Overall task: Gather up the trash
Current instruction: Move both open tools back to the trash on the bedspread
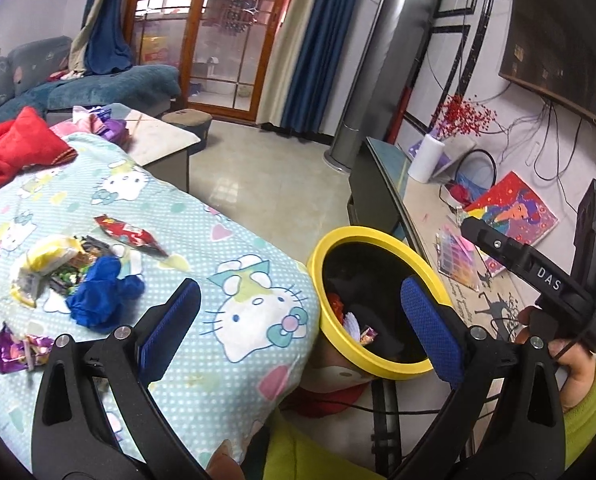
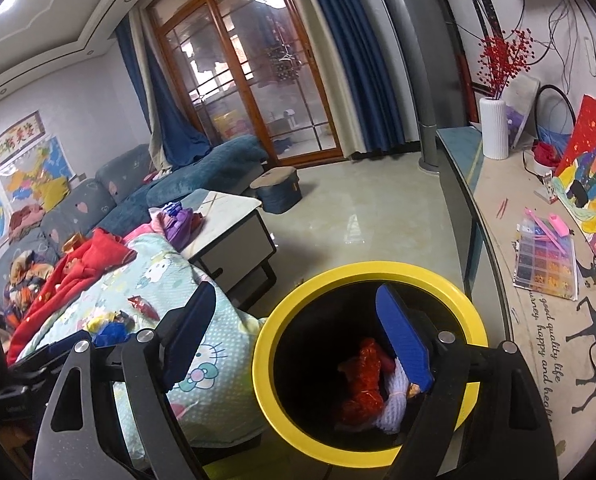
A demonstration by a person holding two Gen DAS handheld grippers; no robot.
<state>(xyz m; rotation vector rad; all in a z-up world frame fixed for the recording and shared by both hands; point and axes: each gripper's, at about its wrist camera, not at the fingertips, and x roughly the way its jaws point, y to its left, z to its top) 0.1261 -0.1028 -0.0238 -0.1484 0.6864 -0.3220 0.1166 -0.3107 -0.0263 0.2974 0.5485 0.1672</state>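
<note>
A black bin with a yellow rim (image 1: 322, 249) (image 2: 266, 344) stands on the floor beside a Hello Kitty blanket (image 1: 218, 248). Inside it lie a red wrapper (image 2: 361, 384) and white foam netting (image 2: 393, 406). My right gripper (image 2: 298, 336) is open over the bin's mouth, nothing between its blue pads. My left gripper (image 1: 303, 322) is open too and empty, straddling the blanket's edge and the bin. On the blanket lie a red wrapper (image 1: 132, 236), a yellow packet (image 1: 44, 264), a crumpled blue piece (image 1: 102, 300) and a purple wrapper (image 1: 16, 354).
A low cabinet (image 2: 493, 248) on the right carries a white vase (image 2: 494, 128), a painting (image 2: 593, 172) and a bead box (image 2: 545, 264). A coffee table (image 2: 234, 232), a stool (image 2: 278, 188) and a sofa (image 2: 202, 176) lie beyond. A hand (image 1: 553, 344) holds the right gripper.
</note>
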